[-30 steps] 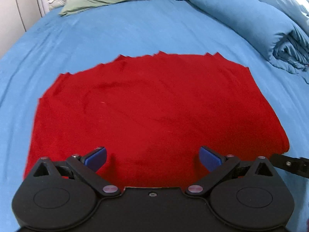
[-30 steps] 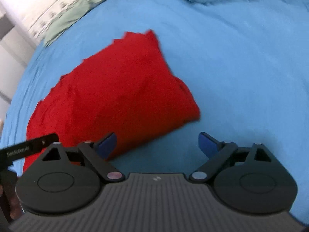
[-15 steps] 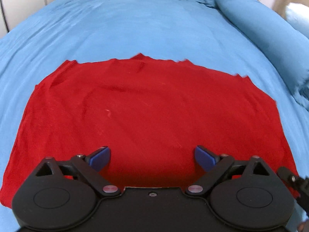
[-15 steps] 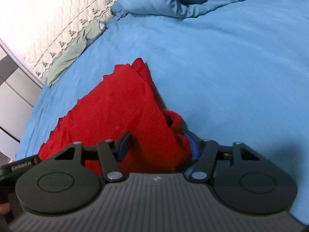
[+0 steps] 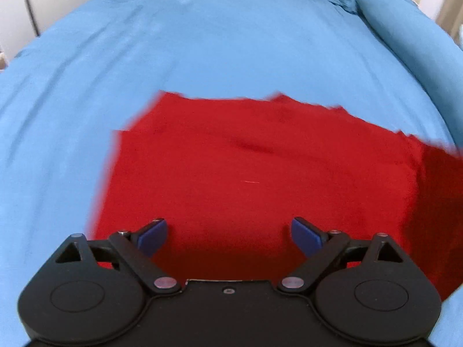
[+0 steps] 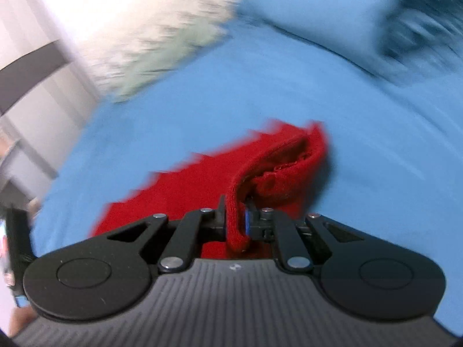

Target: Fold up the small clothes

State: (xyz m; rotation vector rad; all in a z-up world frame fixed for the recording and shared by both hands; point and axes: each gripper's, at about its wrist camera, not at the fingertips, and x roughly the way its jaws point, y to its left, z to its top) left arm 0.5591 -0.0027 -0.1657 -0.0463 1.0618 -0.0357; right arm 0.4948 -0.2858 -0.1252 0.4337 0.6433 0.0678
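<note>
- The left hand-held gripper (image 5: 228, 231) hovers low over the near edge of the red garment (image 5: 260, 173), its blue-padded fingers (image 5: 153, 235) spread wide with nothing between them; the cloth lies straight ahead of it and just below.
- The red garment is spread flat on the blue bed (image 5: 202, 43), its long axis running side to side across the left wrist view. Its left border looks clean and free, while its right side darkens and rises out of the flat plane (that is the part being lifted).
- The right hand-held gripper (image 6: 235, 221) is pressed together on the garment's right edge: a strip of red fabric (image 6: 234, 217) passes between the jaws and hangs a little below them, and the rest of the garment (image 6: 277, 173) trails forward and leftward from the pinch down to the bed.
- Judgement: the coming move turns on the cloth lying to the left of the right hand-held gripper. Carrying the pinched edge across that long axis toward the free left border would make the fold, and the right hand is the one already on the fabric.
- The left hand is nearer the near-left corner and could pin it, though it grips nothing now.
- Heavy blur in the right wrist view hides how many layers are pinched.
</note>
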